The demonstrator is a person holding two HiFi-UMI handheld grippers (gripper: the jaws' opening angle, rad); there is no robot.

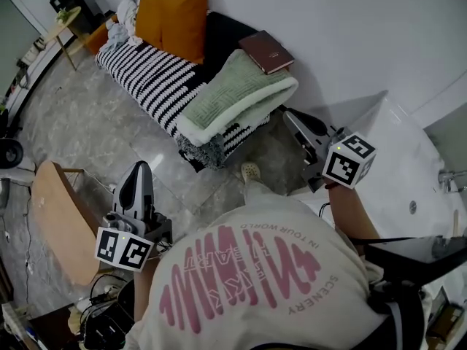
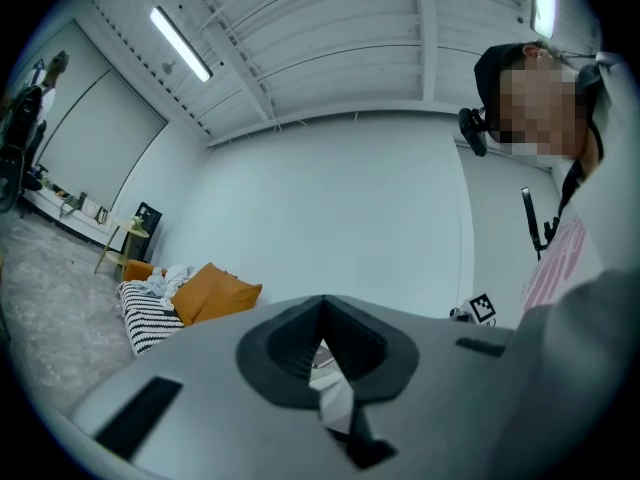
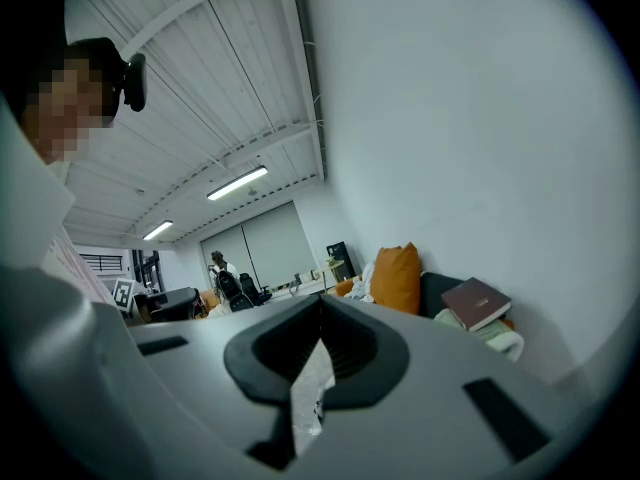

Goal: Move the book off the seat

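A curved wooden table (image 1: pixel 55 217) edges the scene at far left. Just beside it the left tongs (image 1: pixel 137 166) are held level, their jaws drawn together on nothing. Bare marble floor (image 1: pixel 102 122) spreads ahead of them to the front edge of a sofa (image 1: pixel 146 79) draped in black-and-white stripes, leaving open room along the whole of that side. Two orange cushions (image 1: pixel 175 17) stand against the sofa's back.

Further right, a folded green blanket (image 1: pixel 233 93) is heaped on the seat and hangs over the front edge. The brown book (image 1: pixel 266 51) lies flat on top of it, at the sofa's right end, close to the white wall (image 1: pixel 350 20) that shuts off the far side. The book's long axis runs roughly along that wall. Which edge is the spine is hard to say from here.

A pale slipper (image 1: pixel 250 170) sits on the floor below the blanket. The right tongs (image 1: pixel 289 115), jaws closed and empty, point toward the sofa's right end, well short of the book. A white fixture (image 1: pixel 416 159) fills the right edge.
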